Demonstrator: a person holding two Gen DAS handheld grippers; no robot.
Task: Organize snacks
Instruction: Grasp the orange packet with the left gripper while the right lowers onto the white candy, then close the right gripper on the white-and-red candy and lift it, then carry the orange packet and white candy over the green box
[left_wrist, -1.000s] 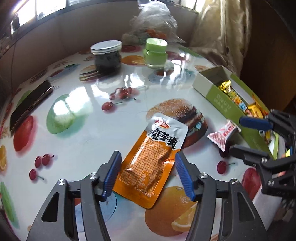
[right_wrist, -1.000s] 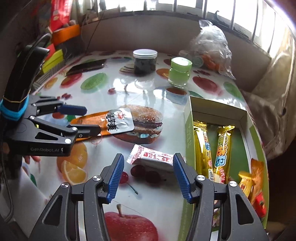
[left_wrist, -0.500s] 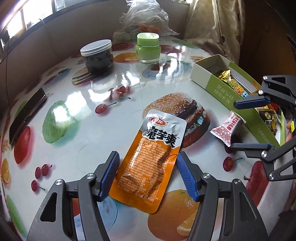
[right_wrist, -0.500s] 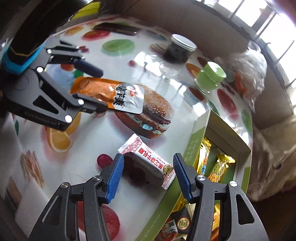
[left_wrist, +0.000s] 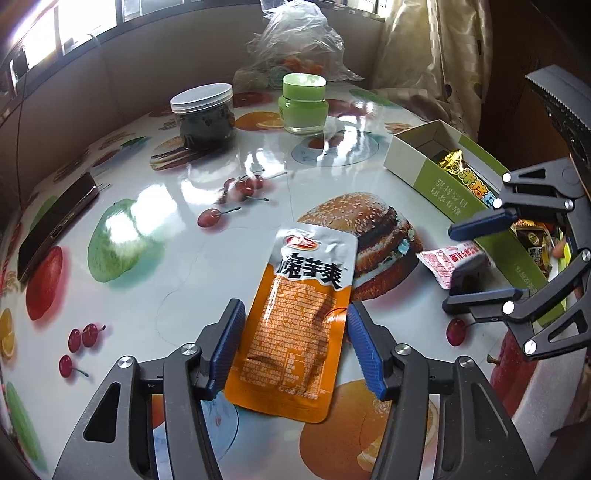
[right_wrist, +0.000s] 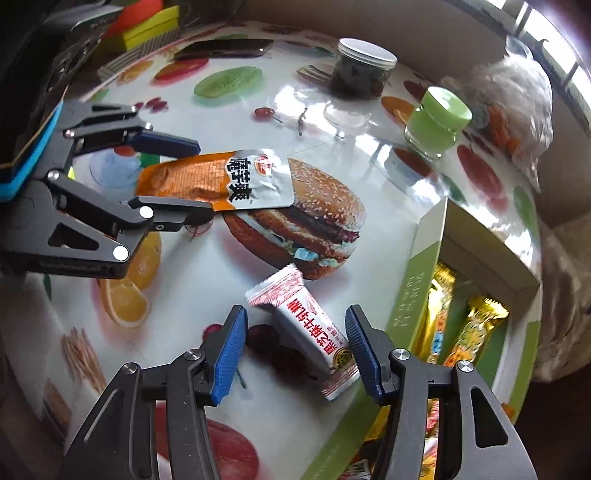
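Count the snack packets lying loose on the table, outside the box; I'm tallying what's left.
2: the orange pouch between the left gripper's fingers, and the white-and-red bar between the right gripper's, beside the box.

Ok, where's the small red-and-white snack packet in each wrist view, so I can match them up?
Left wrist view: the red-and-white packet lies at right of centre, between the right gripper jaws, beside the green box.
Right wrist view: the packet lies at lower centre, between that gripper's own jaws.
Shared landmark: the printed burger.
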